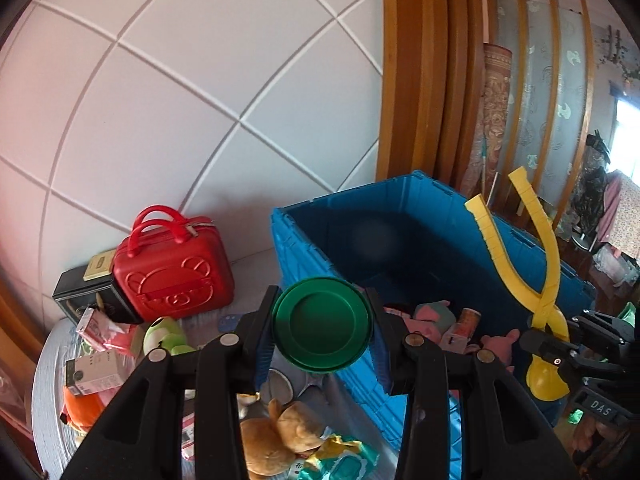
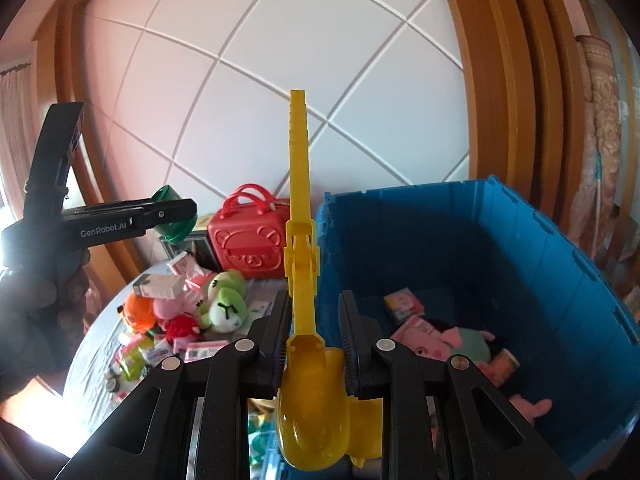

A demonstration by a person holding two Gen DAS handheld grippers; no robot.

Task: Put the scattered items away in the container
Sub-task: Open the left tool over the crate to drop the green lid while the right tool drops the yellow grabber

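Left gripper (image 1: 322,334) clamps a green lid (image 1: 322,324); right gripper (image 2: 316,344) is closed on yellow tongs (image 2: 304,264). Both carried loads hang at the blue bin (image 2: 560,280) rim, toys already inside. Step: transport. Next: clear the rim, release over the bin. Readable: "GenRobot.AI", "DAS" on gripper bodies.

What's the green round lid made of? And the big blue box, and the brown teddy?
Green lid: probably plastic, smooth with moulded rings. Blue box: likely hard plastic, matte, with ribbed walls. Brown teddy: soft plush fabric, fuzzy and slumped.
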